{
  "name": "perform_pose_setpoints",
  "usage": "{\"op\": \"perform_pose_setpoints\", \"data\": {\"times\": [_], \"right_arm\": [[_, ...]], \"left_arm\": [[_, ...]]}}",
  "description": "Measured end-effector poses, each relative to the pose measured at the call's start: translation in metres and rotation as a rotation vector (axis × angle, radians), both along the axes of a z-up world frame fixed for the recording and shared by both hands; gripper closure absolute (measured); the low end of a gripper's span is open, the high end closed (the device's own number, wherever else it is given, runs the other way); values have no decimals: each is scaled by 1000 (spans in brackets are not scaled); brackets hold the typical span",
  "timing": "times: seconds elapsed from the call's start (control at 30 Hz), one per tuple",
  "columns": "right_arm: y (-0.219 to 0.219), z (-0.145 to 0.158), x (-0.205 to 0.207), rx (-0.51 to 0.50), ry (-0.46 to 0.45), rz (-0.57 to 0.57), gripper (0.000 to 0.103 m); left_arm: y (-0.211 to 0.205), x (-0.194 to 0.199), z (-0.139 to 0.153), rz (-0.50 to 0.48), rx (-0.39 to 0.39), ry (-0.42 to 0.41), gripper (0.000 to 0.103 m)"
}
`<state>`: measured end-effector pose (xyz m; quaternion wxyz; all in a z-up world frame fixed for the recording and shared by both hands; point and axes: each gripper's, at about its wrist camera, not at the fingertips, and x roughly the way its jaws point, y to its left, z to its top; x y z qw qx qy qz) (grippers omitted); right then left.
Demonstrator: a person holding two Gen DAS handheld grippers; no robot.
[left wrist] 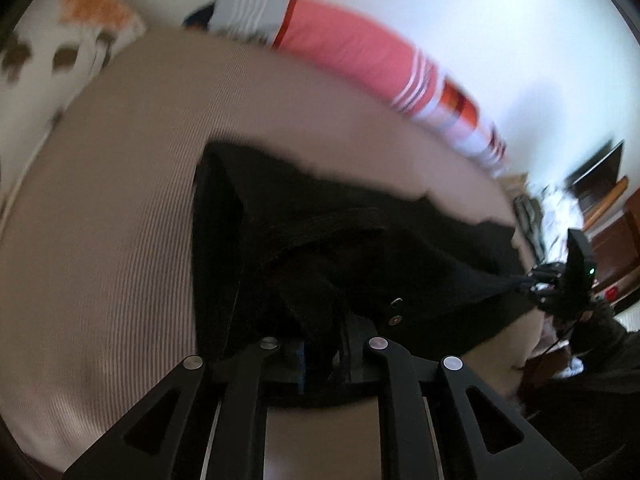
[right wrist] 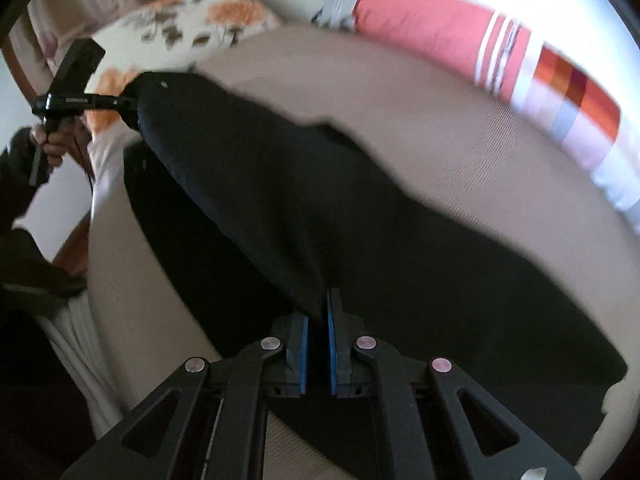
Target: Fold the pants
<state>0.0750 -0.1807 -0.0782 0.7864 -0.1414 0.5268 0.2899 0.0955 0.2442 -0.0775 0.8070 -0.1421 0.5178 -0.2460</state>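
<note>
Black pants point(left wrist: 340, 240) hang stretched between my two grippers above a beige bed point(left wrist: 100, 200). My left gripper point(left wrist: 320, 344) is shut on one end of the pants; the cloth hides its fingertips. Metal snaps point(left wrist: 396, 312) show near it. My right gripper point(right wrist: 318, 320) is shut on the other end of the pants point(right wrist: 280, 184), blue pads point(right wrist: 331, 332) pinching the fabric. The rest of the pants lies on the beige bed point(right wrist: 460, 152). The right gripper also shows far right in the left wrist view point(left wrist: 536, 284). The left gripper shows upper left in the right wrist view point(right wrist: 128, 102).
A pink striped pillow point(left wrist: 352, 44) lies along the far edge by the white wall point(left wrist: 500, 20). A floral pillow point(right wrist: 188, 20) is at the left end. Dark wooden furniture point(left wrist: 608, 208) stands beyond the bed. The person's hand point(right wrist: 56, 140) holds the left gripper.
</note>
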Motion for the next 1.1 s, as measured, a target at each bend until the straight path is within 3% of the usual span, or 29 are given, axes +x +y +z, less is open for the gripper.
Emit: {"op": "perform_pose_setpoints", "data": {"times": [0.1, 0.2, 0.27, 0.33, 0.37, 0.43, 0.6, 0.83, 0.87, 0.93, 1.1], "right_arm": [[5, -23, -1, -23, 39, 0, 97], [7, -34, 4, -35, 57, -10, 97], [8, -34, 5, -36, 51, -13, 97], [8, -35, 2, -33, 50, -17, 96], [8, -35, 2, -34, 46, -18, 96], [7, -37, 1, -31, 40, -17, 95], [7, -37, -4, -28, 17, -11, 95], [6, -37, -5, -16, 1, -15, 95], [6, -37, -5, -15, -1, -20, 95], [4, -34, -6, -10, -7, -38, 95], [2, -6, -21, 20, -39, -73, 95]], "left_arm": [[-2, -10, -18, -3, 56, 38, 84], [0, -13, -19, 24, 82, 54, 70], [3, -18, -12, 44, 110, 67, 52], [5, -24, -5, 53, 140, 78, 42], [7, -29, -2, 61, 148, 91, 42], [13, -39, 4, 89, 124, 106, 42], [30, -52, 7, 238, -102, 221, 42], [23, -39, -14, 439, -251, 336, 47], [21, -34, -14, 462, -230, 336, 62], [16, -28, -7, 456, -178, 297, 81], [8, -16, 22, 356, -47, 179, 87]]}}
